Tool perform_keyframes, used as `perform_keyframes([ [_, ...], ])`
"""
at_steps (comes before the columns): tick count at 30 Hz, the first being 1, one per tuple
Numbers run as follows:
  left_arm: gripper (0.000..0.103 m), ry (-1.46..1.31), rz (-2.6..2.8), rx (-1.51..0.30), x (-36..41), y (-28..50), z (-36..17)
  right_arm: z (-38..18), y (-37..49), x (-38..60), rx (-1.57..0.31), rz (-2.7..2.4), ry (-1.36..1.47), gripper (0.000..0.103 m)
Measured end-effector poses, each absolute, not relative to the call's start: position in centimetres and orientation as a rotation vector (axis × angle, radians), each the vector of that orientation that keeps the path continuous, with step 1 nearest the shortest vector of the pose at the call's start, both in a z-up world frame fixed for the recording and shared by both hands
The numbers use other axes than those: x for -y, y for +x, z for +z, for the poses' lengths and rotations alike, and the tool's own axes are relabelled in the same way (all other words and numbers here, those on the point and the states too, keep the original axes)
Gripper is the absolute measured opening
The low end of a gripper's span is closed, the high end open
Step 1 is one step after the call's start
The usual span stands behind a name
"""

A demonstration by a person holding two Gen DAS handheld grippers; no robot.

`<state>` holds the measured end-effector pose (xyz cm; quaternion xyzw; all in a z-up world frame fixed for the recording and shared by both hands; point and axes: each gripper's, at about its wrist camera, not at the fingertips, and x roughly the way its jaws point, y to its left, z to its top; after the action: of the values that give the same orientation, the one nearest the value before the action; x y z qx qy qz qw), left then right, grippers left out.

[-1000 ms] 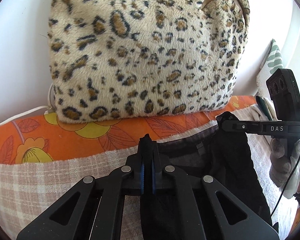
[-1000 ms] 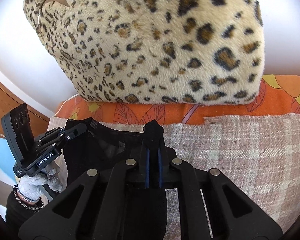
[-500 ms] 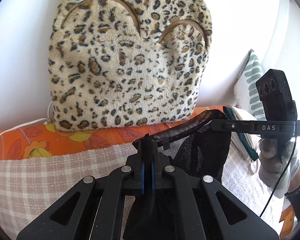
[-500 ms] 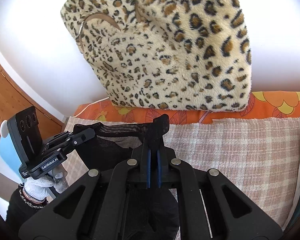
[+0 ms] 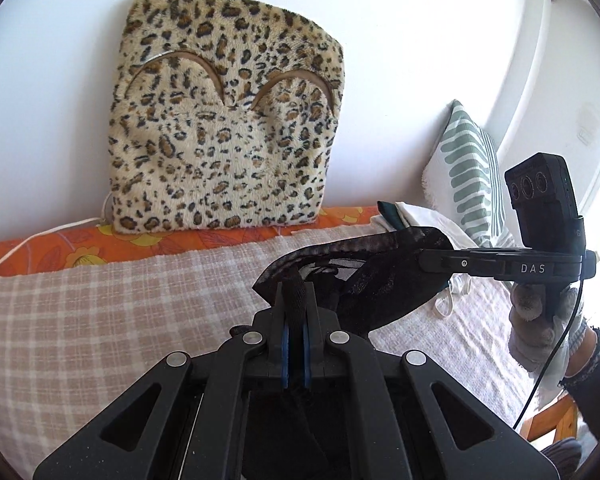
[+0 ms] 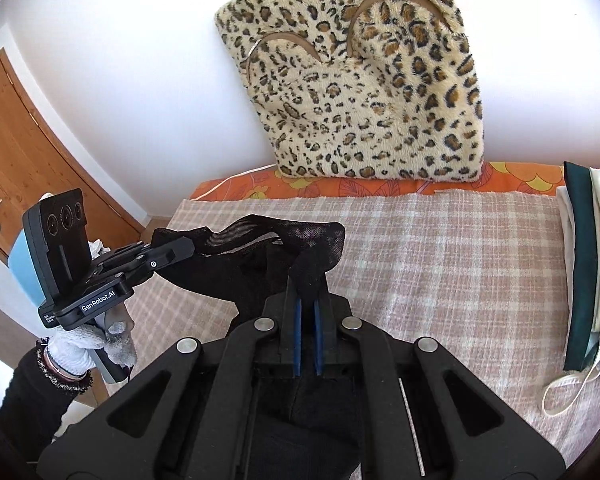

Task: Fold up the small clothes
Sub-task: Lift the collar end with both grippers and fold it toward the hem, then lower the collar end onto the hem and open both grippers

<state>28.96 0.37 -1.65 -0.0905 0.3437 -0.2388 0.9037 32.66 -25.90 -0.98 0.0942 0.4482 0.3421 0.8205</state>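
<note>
A small black mesh garment [image 5: 380, 288] hangs in the air between my two grippers, above a checked beige blanket [image 5: 100, 312]. My left gripper [image 5: 294, 292] is shut on one end of its waistband. My right gripper [image 5: 424, 260] is shut on the other end, seen from the side at the right. In the right wrist view the garment [image 6: 260, 256] stretches from my right gripper [image 6: 308, 280] across to my left gripper [image 6: 184, 248]. The lower part of the garment hangs down behind the gripper bodies and is hidden.
A leopard-print cushion [image 5: 224, 128] leans on the white wall at the back. An orange floral sheet [image 5: 40, 256] lies under the blanket. A green-striped pillow [image 5: 464, 172] and folded green and white clothes [image 6: 584, 264] lie on the right. A wooden door [image 6: 28, 140] is at left.
Both grippers have lifted the black garment off the blanket and pulled back from the cushion. The waistband is now stretched in the air between them.
</note>
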Motion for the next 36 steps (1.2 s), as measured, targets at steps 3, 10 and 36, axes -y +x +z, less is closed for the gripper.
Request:
perform_keyframes([
  [3,0.003,-0.19,-0.506,-0.715,0.2,26.2,-1.8,-1.4,29.8,26.7,-0.961,0.738,0.212,0.006],
  [10,0.003,-0.194,-0.525,-0.749,1.3,20.2,-3.8,-3.3,23.3,27.9,-0.989,0.737,0.212,0.006],
  [36,0.024,-0.006,-0.59,-0.892,1.7,10.5,-11.0,-10.0,13.1,29.1,-1.005,0.653,-0.089,0.006],
])
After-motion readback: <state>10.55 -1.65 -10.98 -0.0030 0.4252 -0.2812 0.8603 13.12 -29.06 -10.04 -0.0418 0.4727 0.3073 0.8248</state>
